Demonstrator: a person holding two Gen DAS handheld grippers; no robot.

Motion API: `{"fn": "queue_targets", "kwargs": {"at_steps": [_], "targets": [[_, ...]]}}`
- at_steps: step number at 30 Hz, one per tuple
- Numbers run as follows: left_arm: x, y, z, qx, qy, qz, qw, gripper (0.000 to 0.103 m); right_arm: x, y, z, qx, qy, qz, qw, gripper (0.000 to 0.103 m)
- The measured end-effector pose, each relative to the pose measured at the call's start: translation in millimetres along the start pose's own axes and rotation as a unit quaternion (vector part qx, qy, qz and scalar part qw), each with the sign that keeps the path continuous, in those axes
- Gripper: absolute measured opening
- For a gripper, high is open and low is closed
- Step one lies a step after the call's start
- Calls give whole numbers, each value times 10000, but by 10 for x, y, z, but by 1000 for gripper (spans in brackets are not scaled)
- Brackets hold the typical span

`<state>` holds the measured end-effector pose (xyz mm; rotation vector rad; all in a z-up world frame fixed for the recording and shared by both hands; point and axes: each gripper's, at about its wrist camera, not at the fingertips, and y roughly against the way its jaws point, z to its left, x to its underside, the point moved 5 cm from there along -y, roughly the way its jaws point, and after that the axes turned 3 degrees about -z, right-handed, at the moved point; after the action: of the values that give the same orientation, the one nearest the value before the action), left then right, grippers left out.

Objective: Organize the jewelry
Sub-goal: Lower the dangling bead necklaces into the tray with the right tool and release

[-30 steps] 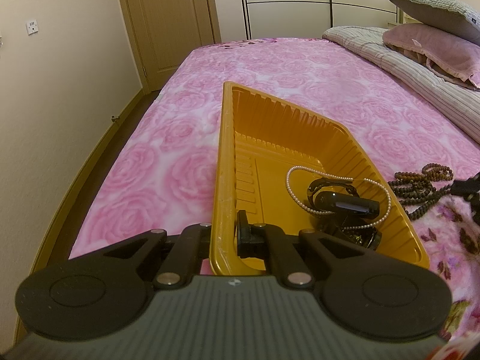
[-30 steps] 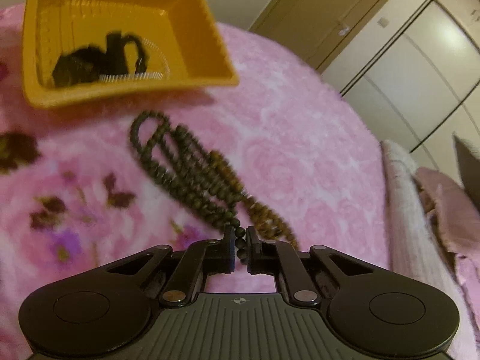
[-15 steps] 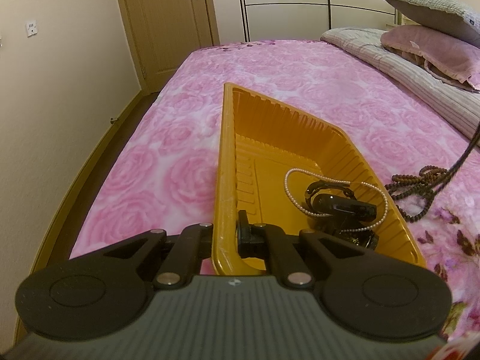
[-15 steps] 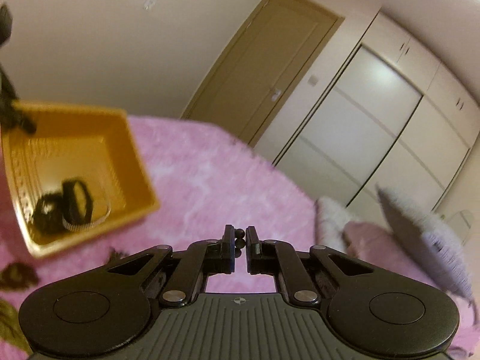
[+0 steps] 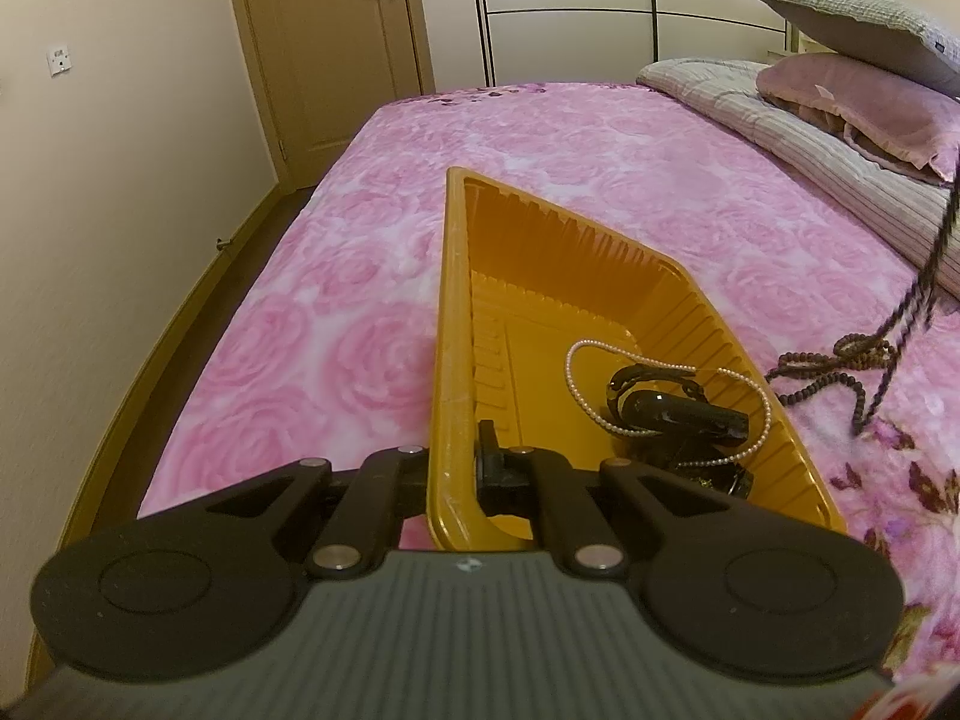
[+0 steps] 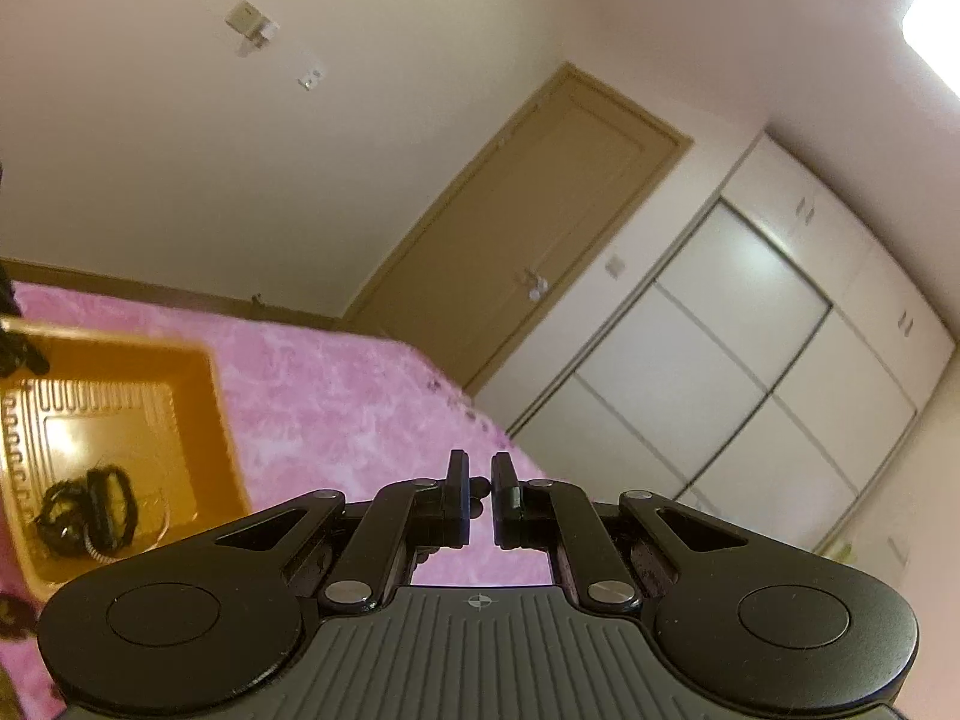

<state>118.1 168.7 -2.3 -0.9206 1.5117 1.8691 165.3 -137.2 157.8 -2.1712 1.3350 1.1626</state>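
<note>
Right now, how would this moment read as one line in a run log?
left gripper: shut on tray rim | right gripper: shut on bead string, partly lifted off bed

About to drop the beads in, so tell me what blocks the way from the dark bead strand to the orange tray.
Nothing visible does. The dark bead strand hangs from the right gripper, its end still on the bedspread beside the orange tray, whose open top faces up.
</note>
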Motion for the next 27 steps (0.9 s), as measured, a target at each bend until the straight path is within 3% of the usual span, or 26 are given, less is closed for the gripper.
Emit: {"fn": "queue_targets", "kwargs": {"at_steps": [20, 27], "targets": [[5, -3, 9, 59, 15, -12, 10000, 5, -1550, -152, -206, -478, 194, -1493, 9874, 7], [12, -7, 19, 79, 50, -20, 10000, 5, -1879, -288, -38, -844, 190, -1652, 9825, 7]]}}
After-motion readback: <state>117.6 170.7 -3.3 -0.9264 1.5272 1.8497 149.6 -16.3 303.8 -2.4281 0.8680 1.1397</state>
